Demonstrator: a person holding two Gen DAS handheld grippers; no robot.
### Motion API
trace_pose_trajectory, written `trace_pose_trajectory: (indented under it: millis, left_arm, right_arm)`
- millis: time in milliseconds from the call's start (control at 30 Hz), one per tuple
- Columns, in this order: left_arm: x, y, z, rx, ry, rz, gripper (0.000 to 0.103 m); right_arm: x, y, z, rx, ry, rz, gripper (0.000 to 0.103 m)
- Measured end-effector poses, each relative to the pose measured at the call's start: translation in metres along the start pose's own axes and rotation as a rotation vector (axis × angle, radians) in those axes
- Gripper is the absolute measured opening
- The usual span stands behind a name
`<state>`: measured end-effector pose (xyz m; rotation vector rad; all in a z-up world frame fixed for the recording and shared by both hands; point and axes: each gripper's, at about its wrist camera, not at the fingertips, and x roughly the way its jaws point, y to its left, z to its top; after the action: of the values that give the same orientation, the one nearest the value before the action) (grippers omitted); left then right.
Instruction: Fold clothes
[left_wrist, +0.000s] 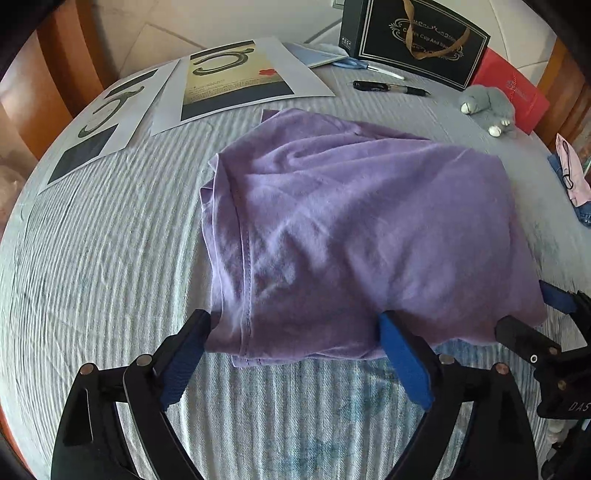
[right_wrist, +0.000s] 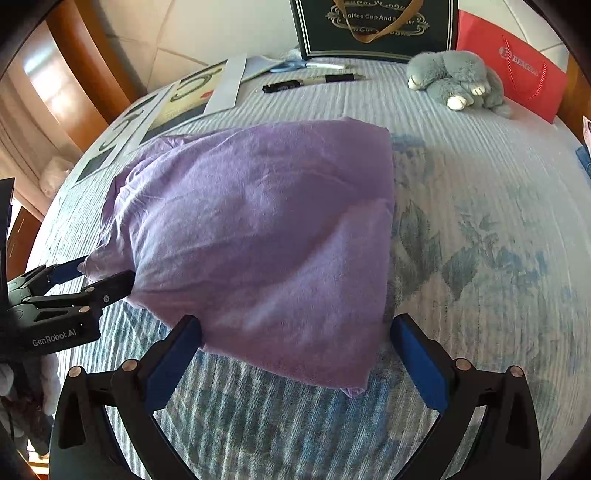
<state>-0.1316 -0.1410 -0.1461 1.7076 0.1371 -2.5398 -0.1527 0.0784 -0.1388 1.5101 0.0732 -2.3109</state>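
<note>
A purple garment (left_wrist: 351, 229) lies folded in a rough rectangle on the striped cloth-covered table (left_wrist: 92, 258); it also shows in the right wrist view (right_wrist: 258, 240). My left gripper (left_wrist: 295, 332) is open, its blue-padded fingers (left_wrist: 184, 362) astride the garment's near left edge. My right gripper (right_wrist: 295, 336) is open, its fingers astride the garment's near right corner. Each gripper shows in the other's view: the right one (left_wrist: 554, 317) at the garment's right, the left one (right_wrist: 92, 280) at its left.
At the table's far side lie printed sheets (left_wrist: 236, 81), a black pen (left_wrist: 388, 88), scissors (left_wrist: 354, 63), a black gift bag (left_wrist: 413, 40), a red bag (left_wrist: 513, 92) and a grey plush rabbit (left_wrist: 487, 109). A pink item (left_wrist: 570, 173) lies at the right edge.
</note>
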Motion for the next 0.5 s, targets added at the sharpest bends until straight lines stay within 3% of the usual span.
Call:
trace_pose_trajectory:
  millis: [333,367,433,500]
  left_arm:
    - [0.007,-0.002,-0.007,-0.003,-0.005,-0.004,0.094]
    - [0.004,0.001,-0.004,0.010,-0.008,0.000,0.093]
    - [0.000,0.008,0.001,0.034,-0.019,0.009,0.090]
    - [-0.008,0.017,0.003,0.047,-0.076,0.017,0.090]
  right_arm:
    - [0.006,0.008,0.006,0.026,0.020,-0.071,0.103]
    - [0.004,0.004,0.008,0.043,0.028,-0.056,0.101]
    - [-0.009,-0.007,0.013,0.093,0.008,0.027,0.071]
    - [-0.019,-0.016,0.018,0.119,-0.024,0.106,0.072]
